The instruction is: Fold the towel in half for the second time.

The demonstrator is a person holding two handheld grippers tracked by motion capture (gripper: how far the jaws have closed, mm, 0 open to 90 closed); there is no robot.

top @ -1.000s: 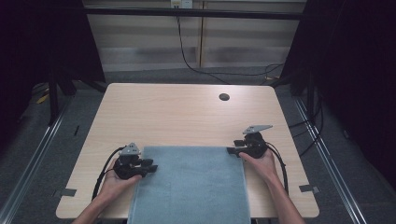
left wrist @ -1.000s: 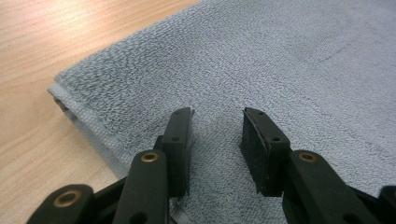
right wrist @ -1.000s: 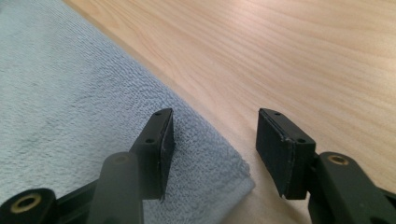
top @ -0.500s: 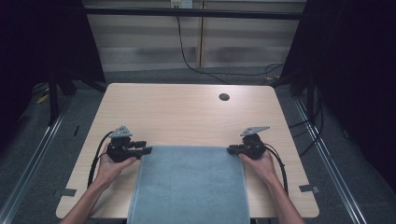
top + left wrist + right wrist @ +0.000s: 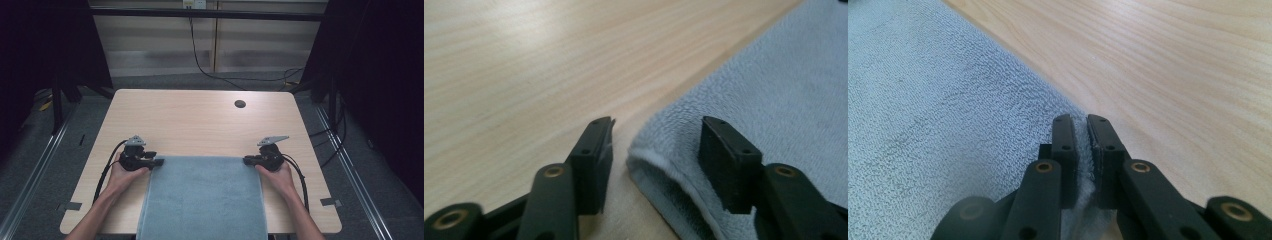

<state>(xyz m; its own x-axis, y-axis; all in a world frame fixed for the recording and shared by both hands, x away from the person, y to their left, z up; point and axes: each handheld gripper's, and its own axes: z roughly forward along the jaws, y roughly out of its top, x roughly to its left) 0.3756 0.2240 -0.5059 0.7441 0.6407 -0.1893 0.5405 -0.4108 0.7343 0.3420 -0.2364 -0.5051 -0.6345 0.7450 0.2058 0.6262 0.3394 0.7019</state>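
Observation:
A grey-blue towel lies flat on the wooden table and hangs over its near edge. My left gripper is at the towel's far left corner. In the left gripper view the corner lies between the jaws of the left gripper, which have just been opening; the pads stand apart from the cloth. My right gripper is at the far right corner. Its jaws have just been closing and now pinch the towel's edge.
A round cable hole sits near the table's far right. Bare wood stretches beyond the towel to the far edge. Cables trail from both grippers along the table's sides. Dark floor and metal rails surround the table.
My left gripper moved away from the person along the towel's left edge to its far corner, and its jaws spread. The right gripper stayed put and closed on the far right corner.

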